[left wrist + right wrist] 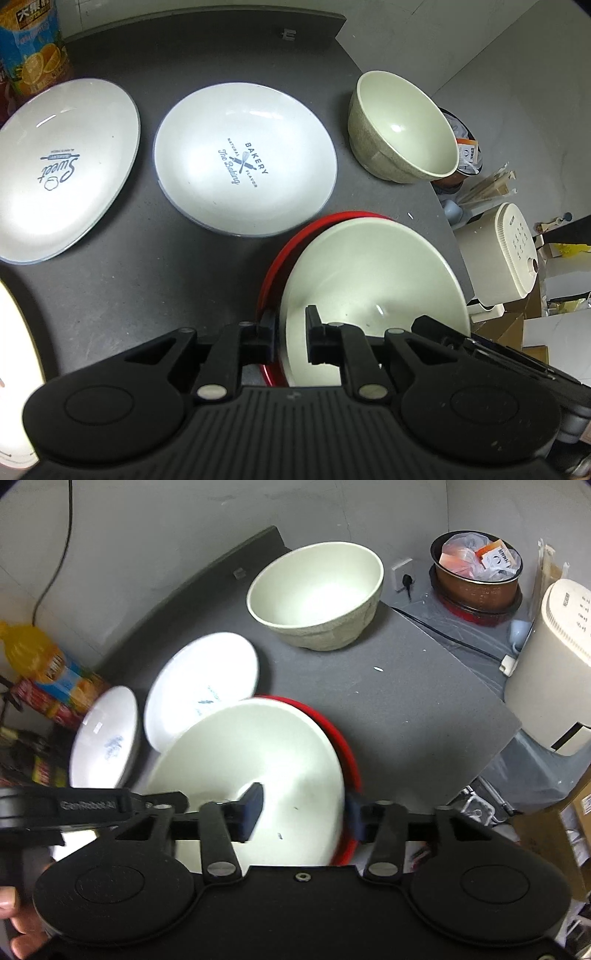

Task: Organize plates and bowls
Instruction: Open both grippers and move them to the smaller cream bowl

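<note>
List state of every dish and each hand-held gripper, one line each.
Left hand-held gripper: shut on the near bowl's rim.
Right hand-held gripper: fingers straddle the opposite rim; contact unclear.
Near bowl: empty, upright, nested in a red dish.
Far bowl: empty, upright, alone on the table.
Bakery plate: empty, flat.
Sweet plate: empty, flat.

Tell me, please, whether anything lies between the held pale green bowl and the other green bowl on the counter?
Nothing visible: bare dark counter separates the held pale green bowl from the speckled green bowl; the white plates sit left.
</note>
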`<move>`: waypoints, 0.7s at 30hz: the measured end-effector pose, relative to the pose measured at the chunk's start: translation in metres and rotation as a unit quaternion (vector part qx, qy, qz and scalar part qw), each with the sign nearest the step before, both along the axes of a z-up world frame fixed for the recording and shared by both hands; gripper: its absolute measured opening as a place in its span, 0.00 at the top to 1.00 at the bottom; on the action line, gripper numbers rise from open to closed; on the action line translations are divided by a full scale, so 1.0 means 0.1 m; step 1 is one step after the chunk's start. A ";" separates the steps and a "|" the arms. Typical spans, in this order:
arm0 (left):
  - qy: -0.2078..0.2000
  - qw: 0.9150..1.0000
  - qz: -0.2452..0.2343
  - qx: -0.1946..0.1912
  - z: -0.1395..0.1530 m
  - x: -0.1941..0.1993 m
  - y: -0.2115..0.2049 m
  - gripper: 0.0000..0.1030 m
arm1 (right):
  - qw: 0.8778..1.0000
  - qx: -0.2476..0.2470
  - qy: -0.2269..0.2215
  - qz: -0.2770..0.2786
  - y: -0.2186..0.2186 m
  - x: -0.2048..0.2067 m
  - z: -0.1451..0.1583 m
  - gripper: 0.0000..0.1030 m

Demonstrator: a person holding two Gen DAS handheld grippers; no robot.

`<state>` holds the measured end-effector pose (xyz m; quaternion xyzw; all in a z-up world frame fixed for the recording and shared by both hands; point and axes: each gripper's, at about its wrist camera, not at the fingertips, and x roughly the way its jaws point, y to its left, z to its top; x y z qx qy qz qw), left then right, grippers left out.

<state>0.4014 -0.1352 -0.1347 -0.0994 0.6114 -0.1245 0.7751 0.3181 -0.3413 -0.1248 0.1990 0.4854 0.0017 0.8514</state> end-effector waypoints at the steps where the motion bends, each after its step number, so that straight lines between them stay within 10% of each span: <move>1: 0.002 1.000 0.002 0.001 0.02 0.00 0.00 0.87 | 1.000 -0.006 -0.002 0.002 0.01 -0.01 0.02 0.51; 21: -0.052 0.998 0.002 0.020 0.39 0.09 0.05 0.55 | 0.999 -0.015 -0.043 -0.014 -0.11 0.00 0.20 0.49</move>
